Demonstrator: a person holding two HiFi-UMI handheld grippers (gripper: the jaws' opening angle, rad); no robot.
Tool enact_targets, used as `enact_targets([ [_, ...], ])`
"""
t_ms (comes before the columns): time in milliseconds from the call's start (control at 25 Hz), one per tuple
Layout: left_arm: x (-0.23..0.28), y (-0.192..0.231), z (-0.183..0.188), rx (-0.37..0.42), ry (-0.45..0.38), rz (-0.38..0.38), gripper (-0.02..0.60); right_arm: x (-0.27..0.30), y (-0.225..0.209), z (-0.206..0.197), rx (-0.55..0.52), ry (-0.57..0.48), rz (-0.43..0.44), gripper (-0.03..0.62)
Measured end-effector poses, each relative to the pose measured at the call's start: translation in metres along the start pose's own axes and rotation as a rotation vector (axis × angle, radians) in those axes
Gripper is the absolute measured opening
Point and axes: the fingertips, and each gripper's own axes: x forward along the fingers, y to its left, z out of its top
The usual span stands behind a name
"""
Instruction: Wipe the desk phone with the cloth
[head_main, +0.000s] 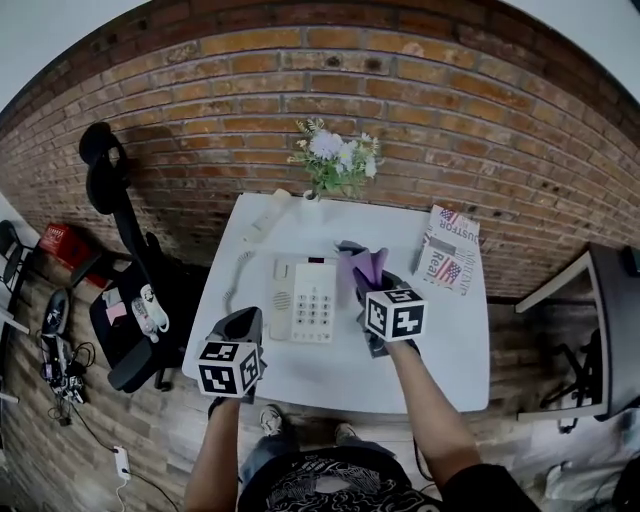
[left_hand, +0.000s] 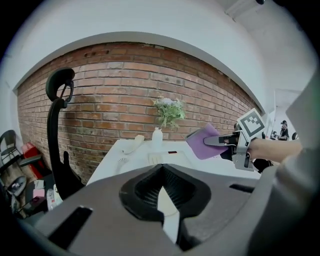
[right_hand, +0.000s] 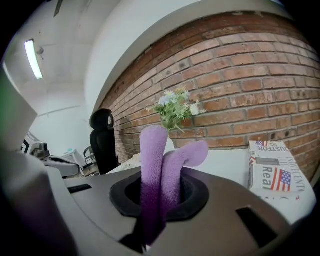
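"One question first: where is the desk phone (head_main: 305, 298) placed?"

"It is seen flat on the white table (head_main: 440, 370), near the middle. Its handset (head_main: 262, 220) is laid apart by the far left edge and is joined to it by a coiled cord (head_main: 235, 275)."

"And the cloth (right_hand: 152, 165)?"

"The purple cloth is pinched in the right gripper (right_hand: 150, 220), whose jaws are closed tight on it. Two folds are left sticking up beyond the tips. It is held just beside the phone's right edge, and from the left gripper view it appears to be raised clear of the table, though contact with the phone cannot be ruled out."

"How is the left gripper (left_hand: 167, 210) held?"

"Its jaws are drawn together but for a thin pale slit, and nothing is gripped. It is kept near the table's front edge, left of the phone."

"What is found further out?"

"A vase of flowers (head_main: 335, 160) is set at the far edge, against the brick wall (head_main: 200, 100). A newspaper (head_main: 450, 250) is laid at the right."
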Motion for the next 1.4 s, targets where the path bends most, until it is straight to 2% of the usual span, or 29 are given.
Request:
enact_targets([
  [280,0.021,0.029,-0.007,0.003,0.036,-0.077,0.006,0.037,-0.013,-0.01,0.038,0.053,-0.102,0.044],
  [560,0.039,0.046,-0.015,0.014,0.064,-0.151,0.006,0.059,-0.015,-0.028,0.081,0.104,-0.157,0.044],
  [1400,0.054,0.049,-0.015,0.109,0.089,-0.345,0.006,0.039,0.015,-0.065,0.161,0.127,-0.218,0.044],
])
